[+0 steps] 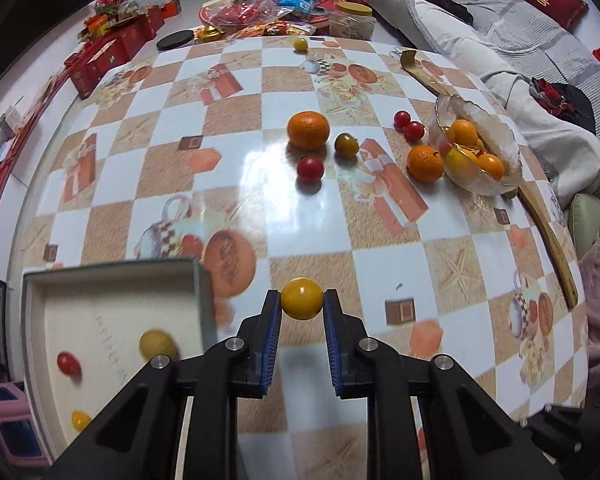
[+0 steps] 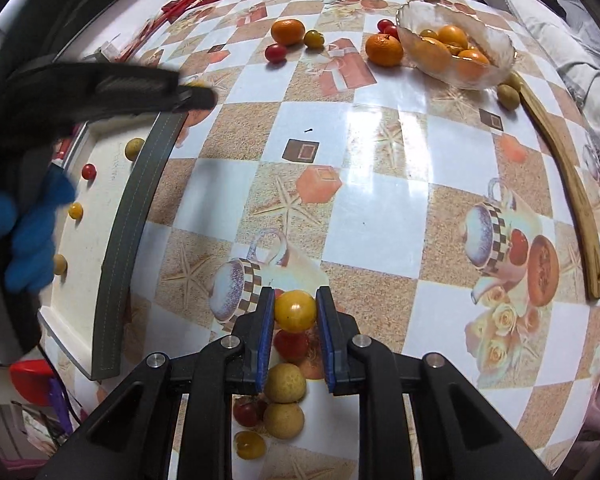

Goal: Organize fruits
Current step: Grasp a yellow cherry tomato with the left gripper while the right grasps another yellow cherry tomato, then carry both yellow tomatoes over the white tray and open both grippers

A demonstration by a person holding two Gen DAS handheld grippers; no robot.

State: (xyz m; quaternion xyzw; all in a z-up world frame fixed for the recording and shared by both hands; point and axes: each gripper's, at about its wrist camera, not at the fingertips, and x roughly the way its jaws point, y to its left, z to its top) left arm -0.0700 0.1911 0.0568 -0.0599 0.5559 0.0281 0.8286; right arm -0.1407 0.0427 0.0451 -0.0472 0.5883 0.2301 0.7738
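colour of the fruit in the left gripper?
Yellow tomato, gripped by the left gripper; clearest in the left wrist view.

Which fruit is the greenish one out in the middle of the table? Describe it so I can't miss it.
Start at the glass bowl of oranges, then go left past the loose orange to the bigger orange. The olive-green cherry tomato sits just right of it, duller than the red cherry tomato nearby.

A yellow cherry tomato sits pinched between the left gripper's pads above the tabletop, beside the shallow white tray holding small red and yellow fruits. Another yellow tomato is clamped in the right gripper. Mandarins fill the glass bowl near the far right edge.
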